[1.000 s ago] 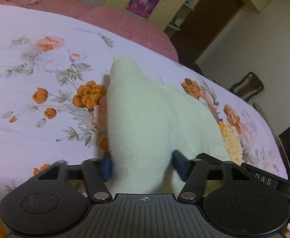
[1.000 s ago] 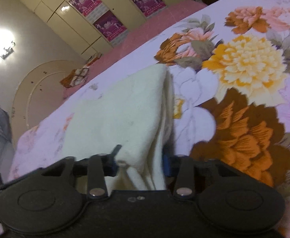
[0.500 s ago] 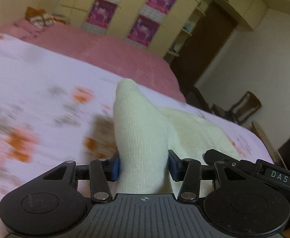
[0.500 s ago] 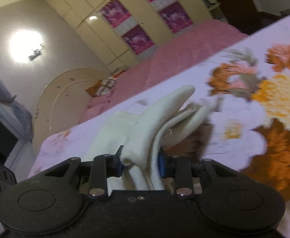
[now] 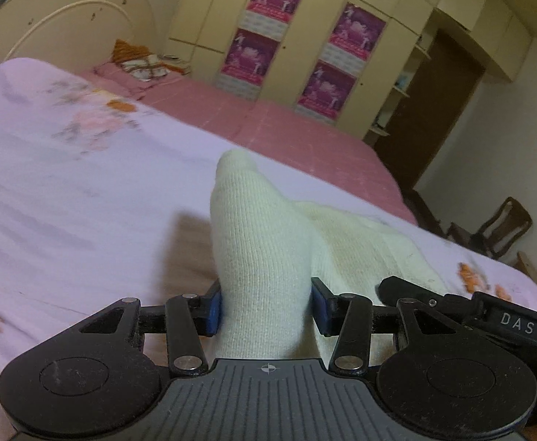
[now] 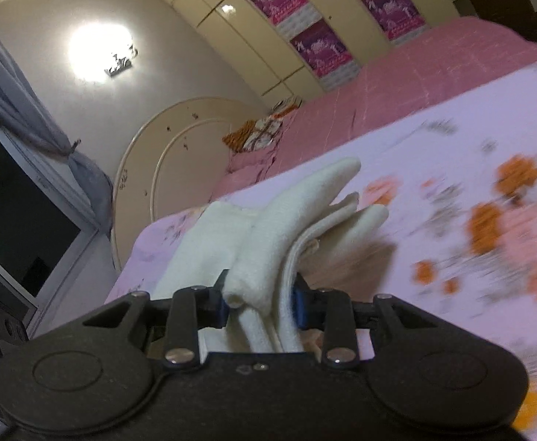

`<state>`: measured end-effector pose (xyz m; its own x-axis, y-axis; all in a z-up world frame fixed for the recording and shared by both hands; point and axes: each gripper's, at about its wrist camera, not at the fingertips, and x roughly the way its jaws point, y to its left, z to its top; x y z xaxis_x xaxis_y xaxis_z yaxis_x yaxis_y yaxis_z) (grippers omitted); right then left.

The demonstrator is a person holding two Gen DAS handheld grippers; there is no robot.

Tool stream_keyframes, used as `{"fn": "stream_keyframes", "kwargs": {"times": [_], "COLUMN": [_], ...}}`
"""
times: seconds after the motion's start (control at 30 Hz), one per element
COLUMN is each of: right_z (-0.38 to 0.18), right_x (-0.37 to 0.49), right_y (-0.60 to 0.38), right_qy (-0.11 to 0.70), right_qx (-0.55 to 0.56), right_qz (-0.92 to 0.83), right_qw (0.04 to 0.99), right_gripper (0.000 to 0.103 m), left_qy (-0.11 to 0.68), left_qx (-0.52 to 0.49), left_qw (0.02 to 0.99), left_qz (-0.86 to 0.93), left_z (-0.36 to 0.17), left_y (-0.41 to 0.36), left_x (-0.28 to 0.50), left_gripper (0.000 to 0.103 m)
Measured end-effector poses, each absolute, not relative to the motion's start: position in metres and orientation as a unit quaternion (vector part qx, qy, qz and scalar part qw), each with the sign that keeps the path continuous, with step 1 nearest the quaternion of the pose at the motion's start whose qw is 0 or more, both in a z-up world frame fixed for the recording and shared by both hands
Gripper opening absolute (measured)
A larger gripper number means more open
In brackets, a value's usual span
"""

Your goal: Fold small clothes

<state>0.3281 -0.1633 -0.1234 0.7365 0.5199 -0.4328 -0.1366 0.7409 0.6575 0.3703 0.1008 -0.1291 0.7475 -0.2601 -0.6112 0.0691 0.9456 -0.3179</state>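
A cream knitted garment point(image 5: 265, 242) is lifted off the floral bedsheet point(image 5: 66, 198). My left gripper point(image 5: 266, 308) is shut on one end of it, the cloth bunched between the blue pads. My right gripper point(image 6: 260, 299) is shut on the other end point(image 6: 268, 250), where several folded layers stick up and forward. The right gripper's body shows at the lower right of the left wrist view point(image 5: 489, 316). The cloth sags between the two grippers above the sheet.
The pink bedspread point(image 5: 268, 128) covers the far half of the bed. A pile of folded cloth point(image 5: 140, 64) lies by the rounded headboard point(image 5: 66, 25). Wardrobe doors point(image 5: 305, 36) stand behind. A wooden chair point(image 5: 503, 228) stands to the right of the bed.
Both grippers have closed tighter on the garment and lifted it off the sheet. Both views have tilted up, showing more of the room.
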Motion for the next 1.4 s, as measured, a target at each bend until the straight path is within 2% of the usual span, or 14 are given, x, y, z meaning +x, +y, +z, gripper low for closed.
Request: {"fn": "stream_keyframes", "kwargs": {"times": [0.17,0.23,0.27,0.4,0.53,0.57,0.7,0.8,0.87,0.93,0.97,1.03,1.23,1.4], "right_z": [-0.151,-0.168,-0.175,-0.179,-0.172,-0.174,-0.175,-0.171,-0.169,-0.178,-0.181,-0.175,-0.136,-0.131], "right_x": [0.346,0.347,0.346,0.343,0.36,0.366,0.389,0.397,0.398,0.404,0.402,0.396,0.345,0.304], "right_y": [-0.119,-0.111,-0.112,-0.125,-0.136,-0.137,-0.124,-0.111,-0.11,-0.113,-0.119,-0.124,-0.119,-0.088], "right_qy": [0.338,0.364,0.373,0.386,0.377,0.376,0.369,0.357,0.348,0.368,0.373,0.371,0.327,0.33], "right_qx": [0.287,0.281,0.285,0.341,0.372,0.381,0.337,0.287,0.257,0.24,0.25,0.251,0.24,0.189], "right_qz": [0.171,0.15,0.137,0.115,0.107,0.103,0.082,0.087,0.083,0.061,0.057,0.051,0.078,0.108], "right_qw": [0.88,0.875,0.872,0.849,0.842,0.838,0.862,0.885,0.898,0.896,0.892,0.893,0.911,0.918], "right_gripper": [0.032,0.034,0.037,0.057,0.058,0.058,0.033,0.026,0.022,0.023,0.03,0.033,0.031,0.03], "left_qy": [0.363,0.368,0.368,0.378,0.37,0.372,0.383,0.383,0.384,0.38,0.378,0.374,0.366,0.38], "left_qx": [-0.112,-0.119,-0.112,-0.128,-0.159,-0.161,-0.175,-0.174,-0.165,-0.153,-0.147,-0.146,-0.126,-0.116], "left_qw": [0.922,0.918,0.919,0.912,0.911,0.911,0.905,0.906,0.907,0.911,0.913,0.914,0.919,0.914], "left_qz": [-0.074,-0.084,-0.085,-0.098,-0.087,-0.08,-0.055,-0.048,-0.048,-0.049,-0.05,-0.053,-0.075,-0.087], "left_z": [-0.175,-0.191,-0.192,-0.182,-0.173,-0.174,-0.192,-0.199,-0.203,-0.203,-0.201,-0.195,-0.183,-0.194], "left_y": [0.14,0.149,0.151,0.16,0.167,0.168,0.168,0.164,0.16,0.155,0.153,0.153,0.154,0.15], "left_x": [0.387,0.388,0.389,0.398,0.415,0.424,0.45,0.467,0.472,0.467,0.464,0.459,0.413,0.383], "left_gripper": [0.048,0.07,0.072,0.072,0.072,0.072,0.072,0.072,0.077,0.079,0.079,0.079,0.079,0.079]}}
